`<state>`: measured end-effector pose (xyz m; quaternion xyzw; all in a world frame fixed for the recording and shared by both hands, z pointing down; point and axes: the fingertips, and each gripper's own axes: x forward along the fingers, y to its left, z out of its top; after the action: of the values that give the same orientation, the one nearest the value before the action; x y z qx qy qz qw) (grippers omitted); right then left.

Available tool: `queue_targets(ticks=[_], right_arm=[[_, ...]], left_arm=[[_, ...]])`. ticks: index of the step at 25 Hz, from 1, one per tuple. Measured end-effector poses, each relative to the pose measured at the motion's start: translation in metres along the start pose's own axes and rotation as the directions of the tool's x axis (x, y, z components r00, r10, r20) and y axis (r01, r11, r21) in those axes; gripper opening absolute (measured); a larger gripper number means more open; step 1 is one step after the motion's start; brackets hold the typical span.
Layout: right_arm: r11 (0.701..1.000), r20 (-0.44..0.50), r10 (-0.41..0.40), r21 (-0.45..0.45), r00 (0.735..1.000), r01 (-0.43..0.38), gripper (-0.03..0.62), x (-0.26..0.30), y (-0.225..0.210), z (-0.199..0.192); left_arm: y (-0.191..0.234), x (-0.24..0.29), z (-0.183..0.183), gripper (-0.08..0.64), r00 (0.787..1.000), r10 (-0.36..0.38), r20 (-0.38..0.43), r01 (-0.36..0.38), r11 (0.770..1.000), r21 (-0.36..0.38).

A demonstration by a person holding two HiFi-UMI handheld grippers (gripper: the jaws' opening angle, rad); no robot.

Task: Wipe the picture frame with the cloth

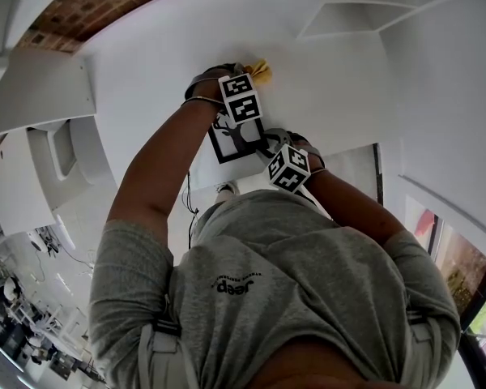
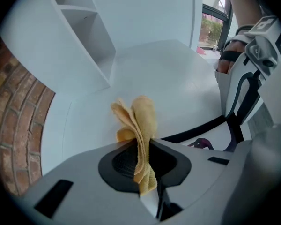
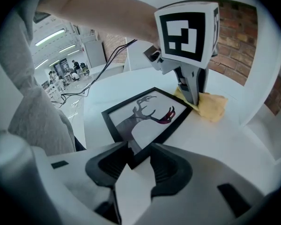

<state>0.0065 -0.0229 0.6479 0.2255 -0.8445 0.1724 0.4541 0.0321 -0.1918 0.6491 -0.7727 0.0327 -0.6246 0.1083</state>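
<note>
White shelf [image 2: 84, 46] near cloth [image 2: 140, 121]; brick wall [image 2: 18, 121] beyond.

1 picture frame [image 3: 143, 118] is lying mid-picture in the right gripper view, and 1 cloth [image 2: 139, 121] is showing centrally in the left gripper view. 2 grippers are working, the left gripper [image 2: 143, 146] and the right gripper [image 3: 139, 156], over 1 bench [image 2: 178, 78].
</note>
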Motion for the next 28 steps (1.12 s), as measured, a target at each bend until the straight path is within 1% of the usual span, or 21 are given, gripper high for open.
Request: queue_targets(ticks=[2,6,13,16,19,22,25,28], right_arm=[[1.0,0.001,0.002,0.001,1.0,-0.002,0.16,0.002,0.0,0.0],[1.0,0.002,0.003,0.003,1.0,-0.003,0.16,0.004,-0.001,0.0],[1.0,-0.006,0.002,0.007,1.0,-0.002,0.16,0.005,-0.002,0.001],[1.0,-0.006,0.001,0.006,1.0,-0.001,0.16,0.006,-0.002,0.002],[1.0,-0.008,0.003,0.002,1.0,-0.003,0.16,0.005,-0.003,0.0],[1.0,-0.009,0.0,0.001,1.0,0.0,0.16,0.004,-0.002,-0.001],[1.0,-0.012,-0.002,-0.005,1.0,0.002,0.16,0.004,-0.003,-0.001],[1.0,-0.014,-0.003,-0.007,1.0,0.003,0.16,0.003,-0.003,0.0]], left_arm=[[0.001,0.002,0.002,0.066,1.0,0.004,0.002,-0.004,1.0,0.008],[0.001,0.002,-0.001,0.066,0.999,0.005,0.033,-0.005,1.0,-0.023],[0.0,0.001,-0.002,0.066,0.998,0.025,0.064,-0.023,0.999,-0.023],[0.003,-0.01,-0.008,0.066,0.995,0.023,0.094,-0.019,0.999,-0.045],[0.003,-0.031,-0.03,0.066,0.994,0.032,0.102,-0.027,0.998,-0.054],[-0.007,-0.048,-0.066,0.066,0.997,0.039,0.067,-0.037,0.999,-0.04],[-0.018,-0.059,-0.102,0.066,0.998,0.045,0.033,-0.043,0.998,-0.055],[-0.033,-0.064,-0.126,0.066,0.999,0.042,0.019,-0.041,0.998,-0.051]])
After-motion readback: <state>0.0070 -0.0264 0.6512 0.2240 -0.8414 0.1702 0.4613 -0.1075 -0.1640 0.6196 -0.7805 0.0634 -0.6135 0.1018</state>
